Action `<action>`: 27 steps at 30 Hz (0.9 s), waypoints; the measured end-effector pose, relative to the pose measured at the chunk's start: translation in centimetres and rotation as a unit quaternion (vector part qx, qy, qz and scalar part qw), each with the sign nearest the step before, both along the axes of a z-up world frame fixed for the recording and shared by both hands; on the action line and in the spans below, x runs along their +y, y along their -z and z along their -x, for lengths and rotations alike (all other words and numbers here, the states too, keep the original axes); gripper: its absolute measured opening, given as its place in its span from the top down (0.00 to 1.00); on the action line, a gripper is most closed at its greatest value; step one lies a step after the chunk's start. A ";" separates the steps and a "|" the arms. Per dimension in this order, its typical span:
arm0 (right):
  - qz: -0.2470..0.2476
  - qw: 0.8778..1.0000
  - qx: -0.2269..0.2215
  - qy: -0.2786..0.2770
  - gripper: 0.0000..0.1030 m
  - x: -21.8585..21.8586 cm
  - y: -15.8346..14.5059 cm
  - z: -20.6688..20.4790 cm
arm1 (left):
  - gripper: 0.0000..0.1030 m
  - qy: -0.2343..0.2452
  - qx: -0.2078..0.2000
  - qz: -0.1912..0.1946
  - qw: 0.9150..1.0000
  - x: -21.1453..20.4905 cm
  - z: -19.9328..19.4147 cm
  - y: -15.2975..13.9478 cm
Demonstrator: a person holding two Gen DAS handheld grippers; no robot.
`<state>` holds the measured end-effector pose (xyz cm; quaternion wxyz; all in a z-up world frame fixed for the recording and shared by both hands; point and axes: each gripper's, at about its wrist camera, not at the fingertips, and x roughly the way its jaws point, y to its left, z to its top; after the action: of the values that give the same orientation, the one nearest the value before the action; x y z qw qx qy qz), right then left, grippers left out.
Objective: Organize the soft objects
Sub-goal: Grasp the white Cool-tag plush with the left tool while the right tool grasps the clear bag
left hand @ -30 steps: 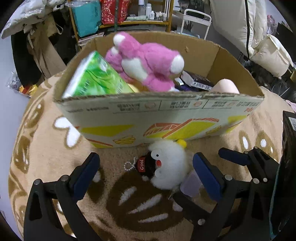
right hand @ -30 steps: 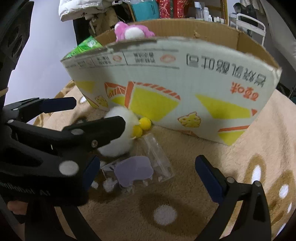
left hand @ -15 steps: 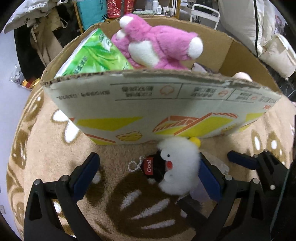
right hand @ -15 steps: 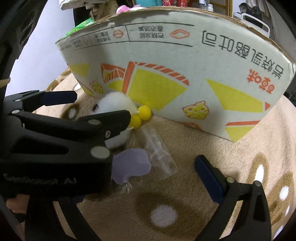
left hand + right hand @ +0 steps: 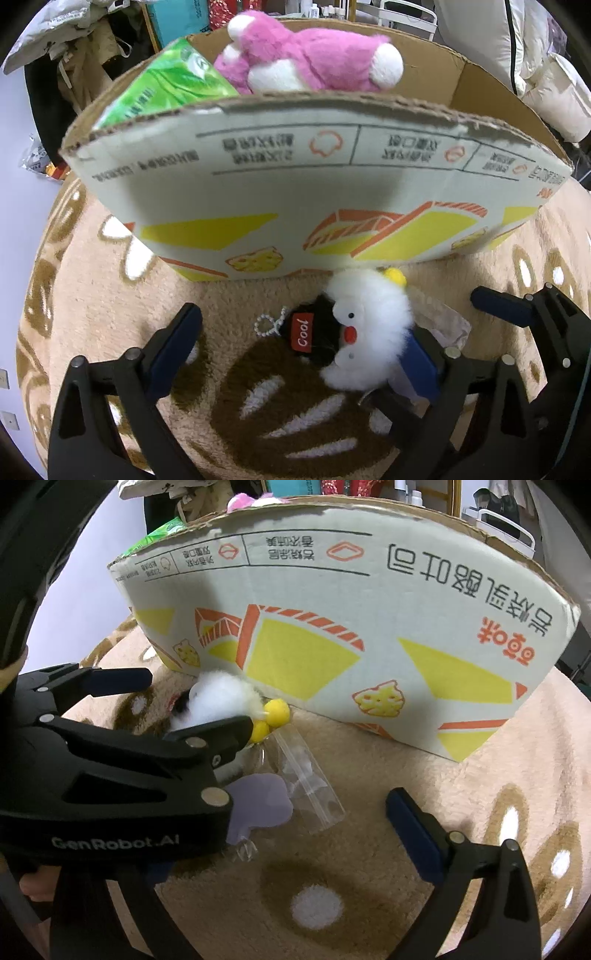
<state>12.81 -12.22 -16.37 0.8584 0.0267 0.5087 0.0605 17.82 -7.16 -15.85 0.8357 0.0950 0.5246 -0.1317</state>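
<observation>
A small white fluffy plush (image 5: 369,332) with a black cap, a red "Cool" tag and yellow pompoms lies on the rug against the front wall of a cardboard box (image 5: 295,192). It also shows in the right wrist view (image 5: 218,701). My left gripper (image 5: 299,350) is open around the plush, its right finger touching it. My right gripper (image 5: 314,808) is open over a clear plastic bag (image 5: 306,786) with a lilac card, just right of the plush. A pink plush (image 5: 314,62) and a green tissue pack (image 5: 166,88) sit in the box.
A beige rug with brown and white patterns (image 5: 92,295) covers the floor. The box wall (image 5: 369,627) stands close in front of both grippers. Shelves, bags and white pillows (image 5: 535,55) lie behind the box.
Both grippers have moved forward and lower toward the box. The left gripper's fingers now sit on either side of the white plush, right finger against it.
</observation>
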 end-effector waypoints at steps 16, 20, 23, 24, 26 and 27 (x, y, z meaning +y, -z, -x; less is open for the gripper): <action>0.010 1.000 0.001 0.016 0.01 -1.7 -0.4 1.2 | 0.51 0.001 0.012 0.039 0.999 0.9 2.1 -0.9; 0.001 1.000 0.000 0.017 0.06 -0.6 -0.2 1.2 | 0.51 -0.016 0.006 0.026 1.000 2.0 2.7 -1.6; -0.012 1.000 0.000 0.015 0.17 -0.2 -0.2 1.2 | 0.51 -0.034 0.001 0.017 0.999 3.0 3.3 -2.0; -0.013 1.000 0.001 0.013 0.20 -0.2 -0.2 1.1 | 0.51 -0.040 -0.002 0.014 0.999 3.3 3.5 -2.2; -0.019 1.000 -0.001 0.005 0.30 0.3 -0.3 1.1 | 0.51 -0.049 -0.003 0.014 0.999 3.8 3.8 -2.5; -0.022 1.000 -0.003 -0.002 0.40 0.5 -0.4 1.1 | 0.51 -0.053 -0.003 0.015 0.998 4.0 4.0 -2.6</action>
<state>11.70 -11.72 -15.92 0.8592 0.0441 0.5045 0.0732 13.83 -3.12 -13.24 0.8447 0.0547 0.5241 -0.0945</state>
